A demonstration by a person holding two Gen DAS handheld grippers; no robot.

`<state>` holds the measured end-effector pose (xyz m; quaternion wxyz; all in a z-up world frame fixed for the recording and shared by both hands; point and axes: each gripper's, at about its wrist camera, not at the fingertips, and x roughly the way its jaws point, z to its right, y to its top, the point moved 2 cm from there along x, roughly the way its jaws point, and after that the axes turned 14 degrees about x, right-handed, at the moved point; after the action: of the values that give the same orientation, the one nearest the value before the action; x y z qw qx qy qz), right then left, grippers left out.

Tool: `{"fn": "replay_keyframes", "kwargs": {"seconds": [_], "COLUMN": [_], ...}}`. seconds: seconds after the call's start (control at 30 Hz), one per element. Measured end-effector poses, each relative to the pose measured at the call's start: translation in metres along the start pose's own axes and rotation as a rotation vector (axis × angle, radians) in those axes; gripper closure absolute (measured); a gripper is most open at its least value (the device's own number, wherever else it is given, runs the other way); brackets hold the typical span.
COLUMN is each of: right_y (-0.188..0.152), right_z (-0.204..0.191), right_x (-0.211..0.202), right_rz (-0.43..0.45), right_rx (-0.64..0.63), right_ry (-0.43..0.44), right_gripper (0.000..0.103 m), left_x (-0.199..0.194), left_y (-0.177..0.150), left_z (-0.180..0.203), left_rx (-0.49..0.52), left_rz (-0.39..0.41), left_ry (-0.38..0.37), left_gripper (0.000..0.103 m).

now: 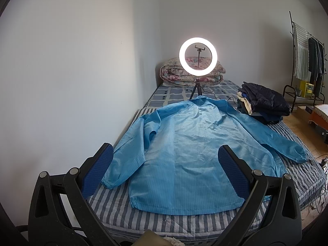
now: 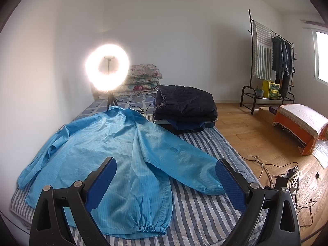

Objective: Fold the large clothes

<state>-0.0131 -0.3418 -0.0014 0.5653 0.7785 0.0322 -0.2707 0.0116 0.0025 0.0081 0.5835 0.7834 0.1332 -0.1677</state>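
While both tongs hang apart over the near end, the bed with its blue-and-white striped cover fills most of each view, pushed against a white wall on the left. Spread flat on it, collar toward the far end, lies the light blue jacket, sleeves out to both sides; right sleeve cuff reaches near the bed's right edge, left sleeve bends along the wall side. Elastic hem sits at the near end. Beyond the collar, a stack of folded dark clothes sits on the bed's right side, close to the jacket's right shoulder. A folded floral quilt rests at the far end, against the wall. A lit ring light on a small tripod stands just behind the collar, its cable trailing on the bed. Off the bed, right: clothes rack with hanging garments, orange covered box, loose cables on the wood floor. Left tongs spread wide, empty, above the jacket's lower body. Right tongs spread wide, empty, above the right sleeve and hem.
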Motion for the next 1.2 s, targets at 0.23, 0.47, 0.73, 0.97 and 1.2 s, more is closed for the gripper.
{"fn": "replay_keyframes", "kwargs": {"seconds": [0.23, 0.47, 0.73, 0.97, 1.2], "right_y": [0.000, 0.000, -0.001, -0.001, 0.001], "right_z": [0.000, 0.000, -0.001, -0.003, -0.011], "right_x": [0.000, 0.001, 0.000, 0.000, 0.002], "right_rz": [-0.001, -0.001, -0.001, -0.001, -0.004], "right_rx": [0.000, -0.002, -0.001, -0.001, -0.007], "right_ry": [0.000, 0.000, 0.003, 0.005, 0.008], "right_gripper": [0.005, 0.005, 0.005, 0.005, 0.005], "left_x": [0.001, -0.001, 0.000, 0.000, -0.001], "left_y": [-0.001, 0.001, 0.002, 0.002, 0.001], "left_z": [-0.002, -0.006, -0.005, -0.005, -0.005], "left_rx": [-0.001, 0.000, 0.001, 0.001, 0.002], "left_rz": [0.003, 0.006, 0.007, 0.008, 0.008], "left_ry": [-0.001, 0.001, 0.002, 0.004, 0.004], "left_gripper": [0.000, 0.000, 0.000, 0.000, 0.000]}}
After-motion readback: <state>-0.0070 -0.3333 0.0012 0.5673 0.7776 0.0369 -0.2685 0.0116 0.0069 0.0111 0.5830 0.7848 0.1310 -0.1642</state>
